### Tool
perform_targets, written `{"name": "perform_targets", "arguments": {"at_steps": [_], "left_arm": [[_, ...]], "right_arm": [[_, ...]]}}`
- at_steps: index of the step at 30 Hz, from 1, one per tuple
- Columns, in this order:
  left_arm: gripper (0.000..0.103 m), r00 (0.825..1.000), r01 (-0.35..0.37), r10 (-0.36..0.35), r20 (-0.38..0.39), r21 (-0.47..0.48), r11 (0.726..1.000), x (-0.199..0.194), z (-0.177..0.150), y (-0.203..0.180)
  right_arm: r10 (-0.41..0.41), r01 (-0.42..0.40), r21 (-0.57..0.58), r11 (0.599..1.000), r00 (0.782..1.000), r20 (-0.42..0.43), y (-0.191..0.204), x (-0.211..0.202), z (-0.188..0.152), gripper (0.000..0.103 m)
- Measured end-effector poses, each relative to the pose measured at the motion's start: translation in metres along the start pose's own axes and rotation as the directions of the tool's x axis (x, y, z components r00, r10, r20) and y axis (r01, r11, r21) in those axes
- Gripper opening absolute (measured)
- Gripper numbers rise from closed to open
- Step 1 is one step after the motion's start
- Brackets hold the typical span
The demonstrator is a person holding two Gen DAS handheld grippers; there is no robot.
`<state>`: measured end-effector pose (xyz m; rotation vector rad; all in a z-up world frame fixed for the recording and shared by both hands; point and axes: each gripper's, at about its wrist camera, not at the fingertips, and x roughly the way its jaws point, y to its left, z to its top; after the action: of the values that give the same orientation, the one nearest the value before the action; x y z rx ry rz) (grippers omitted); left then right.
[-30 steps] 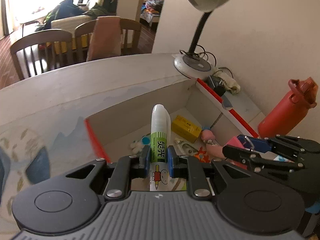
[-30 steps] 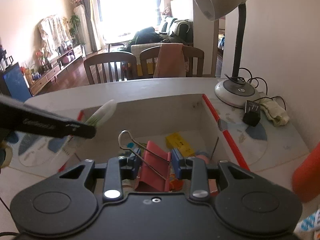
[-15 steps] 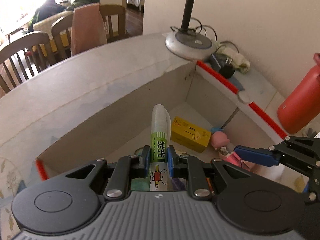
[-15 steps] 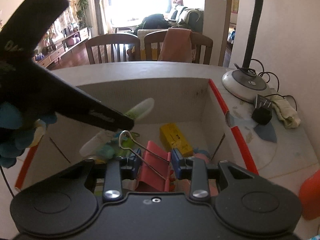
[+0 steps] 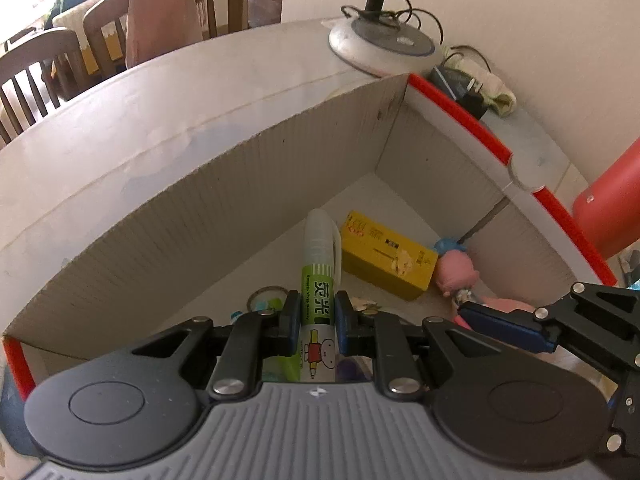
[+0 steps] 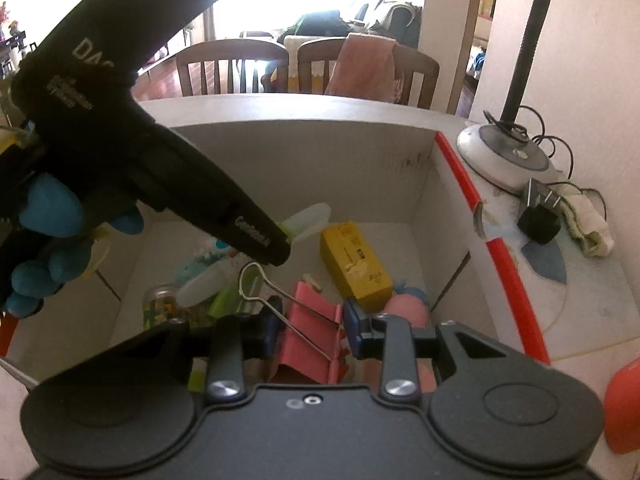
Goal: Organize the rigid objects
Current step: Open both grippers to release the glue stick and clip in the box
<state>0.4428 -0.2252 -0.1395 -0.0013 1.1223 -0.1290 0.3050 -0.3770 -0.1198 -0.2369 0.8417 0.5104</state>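
Several things are already lying in the box (image 5: 304, 168) — a yellow carton (image 5: 386, 254), a pink toy (image 5: 456, 274) — while the left gripper (image 5: 317, 316) is clamping a glue stick (image 5: 320, 276) and the right gripper (image 6: 310, 326) a pink clip (image 6: 310, 334) above it, both yet to drop.

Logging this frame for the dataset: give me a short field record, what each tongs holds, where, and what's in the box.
left tongs: shut on glue stick, held over the box
right tongs: shut on pink binder clip, wire handles pointing up and left
container: cardboard box, red-taped rim, open top
in box: yellow carton on the floor, pink toy beside it, other small items
outside box: lamp base, black plug, red bottle
stage: both items above the box, not released
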Motion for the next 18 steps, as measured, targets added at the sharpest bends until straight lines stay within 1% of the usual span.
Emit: {"name": "perform_targets", "arguments": {"at_steps": [2, 6, 9, 11, 15, 17, 18], "left_arm": [[0.017, 1.0, 0.005, -0.005, -0.011, -0.006, 1.0, 0.002, -0.001, 0.002], [0.017, 1.0, 0.006, -0.007, -0.024, -0.012, 1.0, 0.005, -0.002, 0.004], [0.017, 0.999, -0.002, 0.002, -0.04, -0.017, 1.0, 0.008, -0.003, 0.004], [0.017, 0.999, -0.003, 0.002, -0.04, -0.013, 1.0, 0.008, -0.005, 0.004], [0.017, 0.999, -0.015, 0.014, -0.035, -0.019, 1.0, 0.004, -0.005, 0.003], [0.017, 1.0, -0.004, 0.004, -0.03, -0.029, 1.0, 0.0, -0.007, 0.005], [0.017, 1.0, -0.003, 0.002, -0.026, -0.031, 1.0, -0.002, -0.008, 0.005]], "right_arm": [[0.003, -0.003, -0.003, 1.0, 1.0, -0.007, 0.001, 0.002, 0.0, 0.031], [0.004, -0.004, -0.002, 1.0, 1.0, -0.009, -0.001, 0.006, 0.001, 0.033], [0.005, -0.005, 0.008, 1.0, 1.0, -0.016, -0.001, 0.007, 0.002, 0.036], [0.015, -0.014, 0.017, 1.0, 1.0, -0.023, -0.002, 0.007, 0.003, 0.042], [0.036, -0.035, 0.041, 0.999, 0.999, -0.034, -0.003, 0.005, 0.002, 0.045], [0.037, -0.036, 0.053, 0.998, 0.999, -0.027, -0.004, 0.001, 0.001, 0.053], [0.037, -0.035, 0.059, 0.998, 0.999, -0.022, -0.004, -0.001, 0.001, 0.055]]}}
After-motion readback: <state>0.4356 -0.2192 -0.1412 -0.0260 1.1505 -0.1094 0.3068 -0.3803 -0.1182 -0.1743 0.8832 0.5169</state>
